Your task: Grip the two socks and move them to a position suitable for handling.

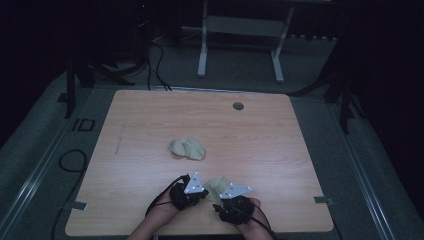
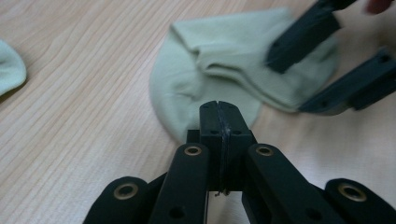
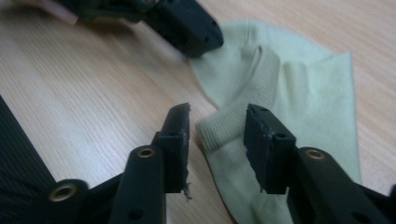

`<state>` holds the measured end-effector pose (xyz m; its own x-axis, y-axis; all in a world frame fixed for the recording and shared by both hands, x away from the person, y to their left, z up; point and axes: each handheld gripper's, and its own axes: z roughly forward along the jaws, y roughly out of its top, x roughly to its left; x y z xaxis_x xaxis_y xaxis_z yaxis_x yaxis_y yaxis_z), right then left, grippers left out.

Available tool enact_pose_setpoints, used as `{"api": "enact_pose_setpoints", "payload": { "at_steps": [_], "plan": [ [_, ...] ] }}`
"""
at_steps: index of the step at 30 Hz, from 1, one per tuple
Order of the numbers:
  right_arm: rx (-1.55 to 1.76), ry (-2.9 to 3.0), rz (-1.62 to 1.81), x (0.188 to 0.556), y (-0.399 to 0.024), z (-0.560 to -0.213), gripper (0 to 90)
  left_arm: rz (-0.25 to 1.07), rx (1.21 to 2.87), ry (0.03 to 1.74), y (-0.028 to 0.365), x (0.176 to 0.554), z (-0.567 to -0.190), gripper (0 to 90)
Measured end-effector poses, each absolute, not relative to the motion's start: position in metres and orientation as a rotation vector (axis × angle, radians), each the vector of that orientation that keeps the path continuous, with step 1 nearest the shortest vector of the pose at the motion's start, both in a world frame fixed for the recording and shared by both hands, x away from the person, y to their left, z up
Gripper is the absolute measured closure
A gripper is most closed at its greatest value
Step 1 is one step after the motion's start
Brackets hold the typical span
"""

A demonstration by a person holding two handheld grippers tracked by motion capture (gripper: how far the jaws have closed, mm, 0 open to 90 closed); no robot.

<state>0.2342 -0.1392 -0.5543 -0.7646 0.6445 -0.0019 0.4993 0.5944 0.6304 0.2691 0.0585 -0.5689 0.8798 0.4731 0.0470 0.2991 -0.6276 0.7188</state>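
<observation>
A pale green sock (image 1: 216, 184) lies near the table's front edge between my two grippers. My left gripper (image 1: 205, 192) is at its left side. In the left gripper view the jaws (image 2: 218, 109) stand pressed together over the sock's (image 2: 224, 60) rounded end, and they seem to pinch its edge. My right gripper (image 1: 221, 198) comes in from the right. Its jaws (image 3: 217, 114) are apart, with the sock's (image 3: 303, 93) ribbed cuff lying between them untouched. The right gripper view has the left gripper's (image 3: 201, 42) tip at the sock's far edge.
More pale green sock fabric (image 1: 188, 148) lies bunched in the middle of the wooden table (image 1: 150, 120), also at the left edge of the left gripper view (image 2: 9, 67). A round grommet (image 1: 238, 105) sits near the table's far edge. Cables (image 1: 72, 160) trail on the floor at the left.
</observation>
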Motion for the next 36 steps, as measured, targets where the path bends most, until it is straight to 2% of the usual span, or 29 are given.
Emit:
{"api": "enact_pose_setpoints", "payload": {
  "at_steps": [3,8,11,16,25,36],
  "plan": [
    [0.939,2.599,0.906,0.234,-0.139,-0.558,63.7,0.299,2.291,0.556,0.057,0.272,-0.569,89.0],
    [0.870,2.598,0.862,0.234,-0.136,-0.557,81.4,0.298,2.306,0.550,0.057,0.274,-0.568,89.2],
    [0.871,2.602,0.860,0.234,-0.137,-0.555,85.6,0.302,2.308,0.548,0.057,0.274,-0.568,89.2],
    [0.893,2.557,0.920,0.230,-0.148,-0.539,86.1,0.298,2.307,0.547,0.057,0.274,-0.568,89.3],
    [1.017,2.420,1.024,0.234,-0.193,-0.509,86.0,0.298,2.315,0.535,0.056,0.274,-0.568,89.4],
    [1.176,2.355,0.965,0.243,-0.238,-0.520,86.5,0.293,2.327,0.523,0.056,0.276,-0.567,89.4]
  ]
}}
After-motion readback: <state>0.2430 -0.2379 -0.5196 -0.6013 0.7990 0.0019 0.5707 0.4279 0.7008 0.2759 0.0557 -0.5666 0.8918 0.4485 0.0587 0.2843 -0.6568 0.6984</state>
